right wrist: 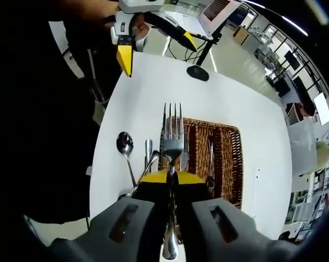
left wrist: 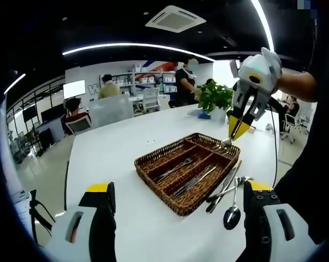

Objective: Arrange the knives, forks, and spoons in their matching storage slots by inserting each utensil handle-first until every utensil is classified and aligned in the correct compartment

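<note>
The right claw, pressed on a fork above the wicker tray near the desk's right edge, may drop it into the wrong slot if tilted, while the left claw stands spread.

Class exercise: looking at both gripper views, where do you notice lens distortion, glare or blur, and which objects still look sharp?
Left gripper view: fisheye bends the ceiling light strips into arcs; the window behind the plant is washed out; the wicker tray stays sharp. Right gripper view: the white table looks bowed, the fork in the right gripper is crisp, and the gripper body is soft.
</note>
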The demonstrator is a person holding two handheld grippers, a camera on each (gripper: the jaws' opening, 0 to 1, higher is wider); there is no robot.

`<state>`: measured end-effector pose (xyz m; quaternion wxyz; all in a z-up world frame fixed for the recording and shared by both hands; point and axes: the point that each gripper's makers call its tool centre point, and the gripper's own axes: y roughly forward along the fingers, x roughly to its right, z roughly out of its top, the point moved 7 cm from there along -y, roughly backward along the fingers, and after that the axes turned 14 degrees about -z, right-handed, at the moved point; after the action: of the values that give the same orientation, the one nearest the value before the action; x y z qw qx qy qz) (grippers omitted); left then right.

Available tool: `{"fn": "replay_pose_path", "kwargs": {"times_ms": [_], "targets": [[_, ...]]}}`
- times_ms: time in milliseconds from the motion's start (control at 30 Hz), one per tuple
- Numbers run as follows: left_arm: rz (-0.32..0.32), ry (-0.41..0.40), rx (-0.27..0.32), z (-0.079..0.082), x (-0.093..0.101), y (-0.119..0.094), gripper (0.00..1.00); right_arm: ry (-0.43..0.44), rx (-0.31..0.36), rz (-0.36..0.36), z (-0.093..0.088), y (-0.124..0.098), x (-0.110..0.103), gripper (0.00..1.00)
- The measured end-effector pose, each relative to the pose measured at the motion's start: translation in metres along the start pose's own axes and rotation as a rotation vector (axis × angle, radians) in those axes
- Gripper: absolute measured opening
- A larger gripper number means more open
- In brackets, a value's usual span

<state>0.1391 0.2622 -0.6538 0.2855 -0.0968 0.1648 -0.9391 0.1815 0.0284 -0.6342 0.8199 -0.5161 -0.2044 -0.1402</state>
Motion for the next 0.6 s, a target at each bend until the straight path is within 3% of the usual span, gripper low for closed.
{"fn": "replay_pose_path", "kwargs": {"times_ms": [600], "targets": [[-0.008, -0.005, -0.001, 0.0, -0.001, 0.003, 0.99, -0.014, -0.013, -0.006, 0.0, 0.007, 0.019, 0.0]]}}
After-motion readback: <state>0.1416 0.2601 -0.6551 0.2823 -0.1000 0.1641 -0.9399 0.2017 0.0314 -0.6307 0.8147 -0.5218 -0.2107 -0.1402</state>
